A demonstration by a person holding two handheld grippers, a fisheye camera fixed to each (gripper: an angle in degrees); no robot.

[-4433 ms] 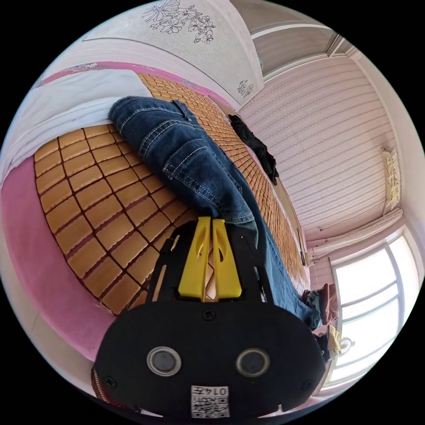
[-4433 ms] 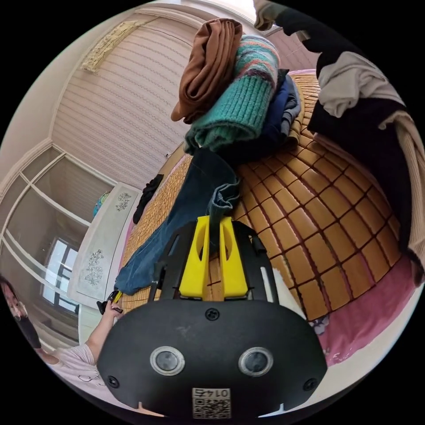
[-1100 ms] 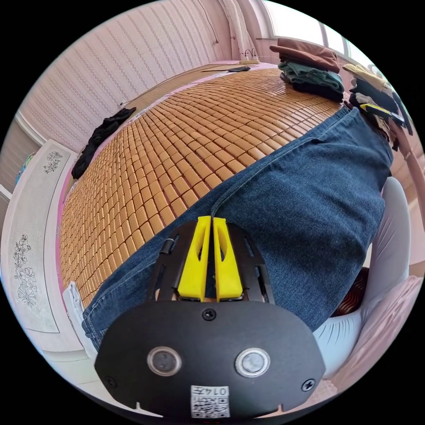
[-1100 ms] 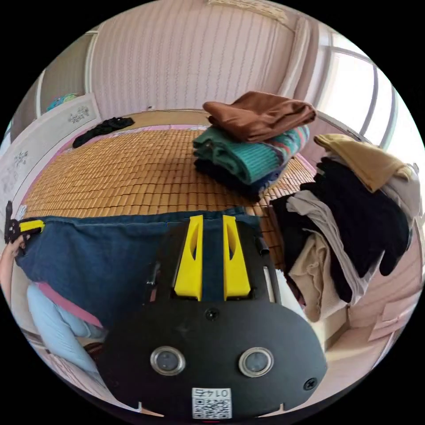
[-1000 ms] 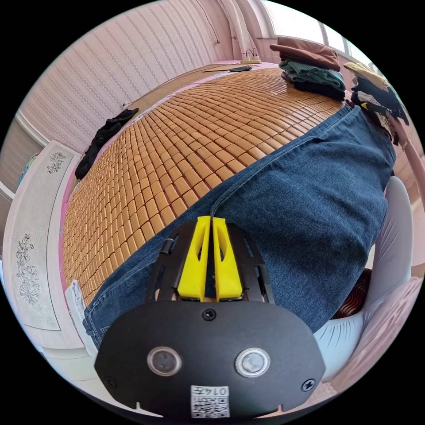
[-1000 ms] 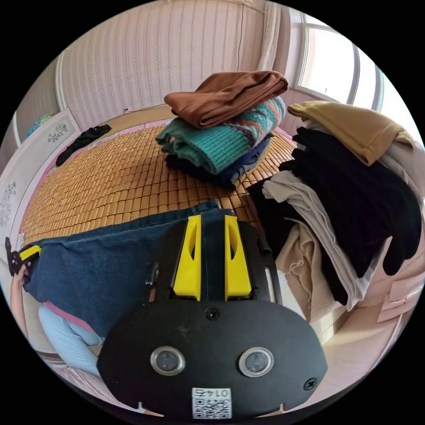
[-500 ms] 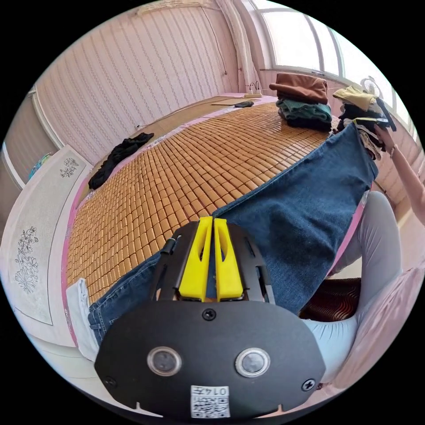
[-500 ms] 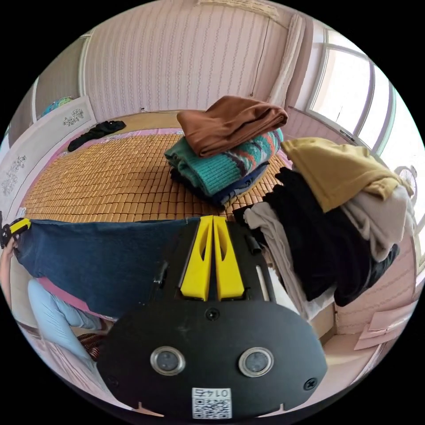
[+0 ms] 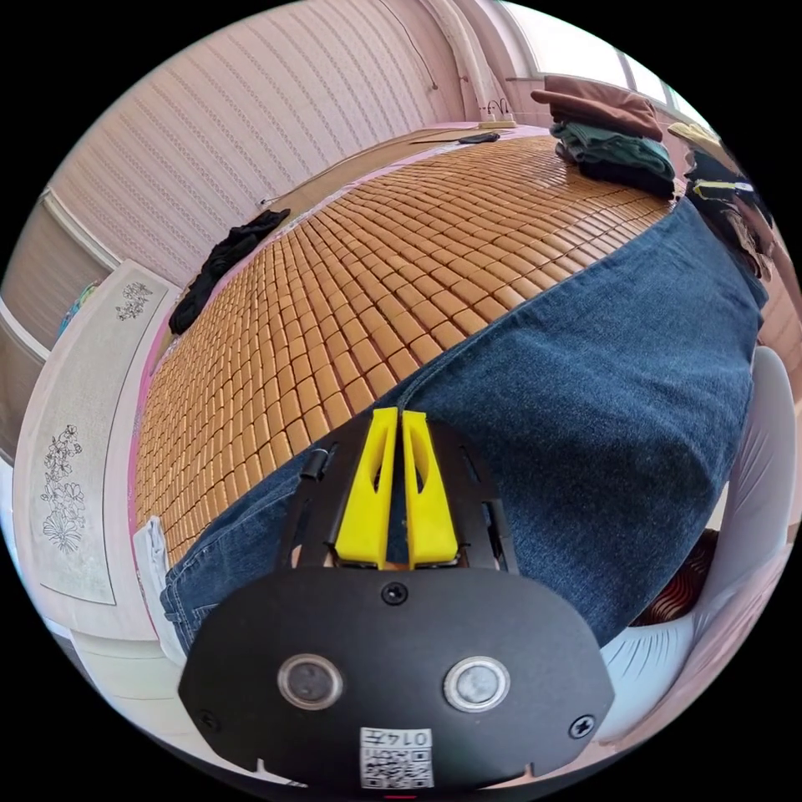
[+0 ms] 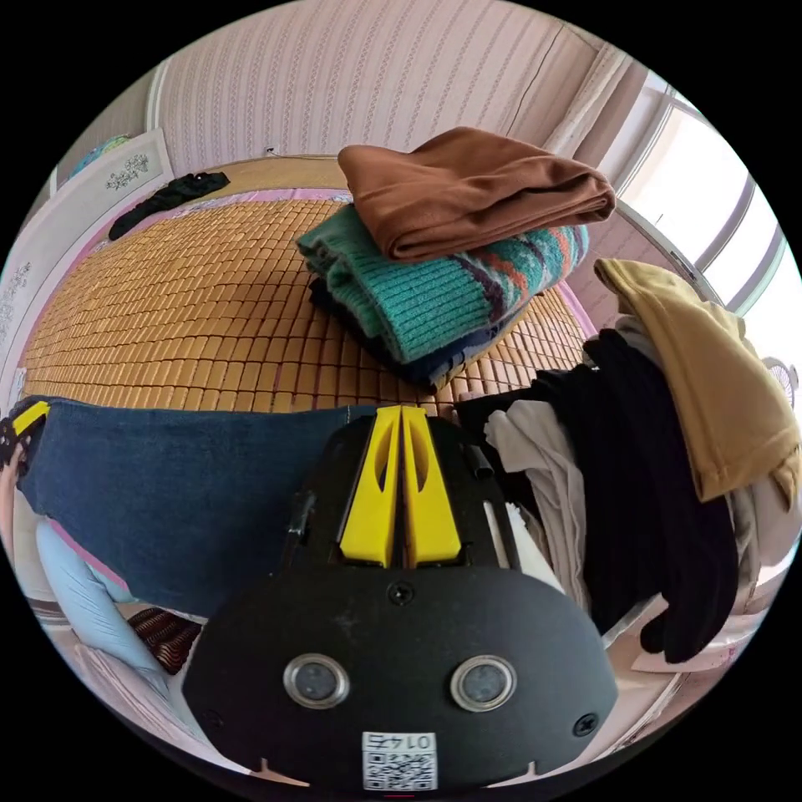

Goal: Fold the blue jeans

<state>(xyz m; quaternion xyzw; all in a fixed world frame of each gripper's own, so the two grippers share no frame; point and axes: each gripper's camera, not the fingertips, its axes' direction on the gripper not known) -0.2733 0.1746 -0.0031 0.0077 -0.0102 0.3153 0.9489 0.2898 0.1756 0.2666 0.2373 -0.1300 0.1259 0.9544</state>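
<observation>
The blue jeans [image 9: 585, 393] hang stretched between my two grippers along the near edge of a bamboo mat bed [image 9: 368, 276]. My left gripper [image 9: 399, 415] is shut on the denim's upper edge, yellow jaws pressed together. In the right gripper view the jeans [image 10: 167, 493] spread to the left. There my right gripper [image 10: 402, 411] is shut on their top edge at the other end. The left gripper [image 10: 25, 418] shows small at the far left of that view, and the right gripper [image 9: 718, 190] shows small at the far right of the left gripper view.
A folded stack of brown, green and dark clothes [image 10: 451, 251] sits on the mat [image 10: 167, 292] beyond the jeans. A loose heap of black, beige and mustard garments [image 10: 660, 434] lies to the right. A dark garment [image 9: 221, 267] lies at the far side. A person's light trouser legs [image 10: 75, 601] are below the jeans.
Both cameras have tilted down toward the bed since half a second ago. The jeans stay stretched between the shut grippers. The right gripper, open a second ago, shut half a second ago.
</observation>
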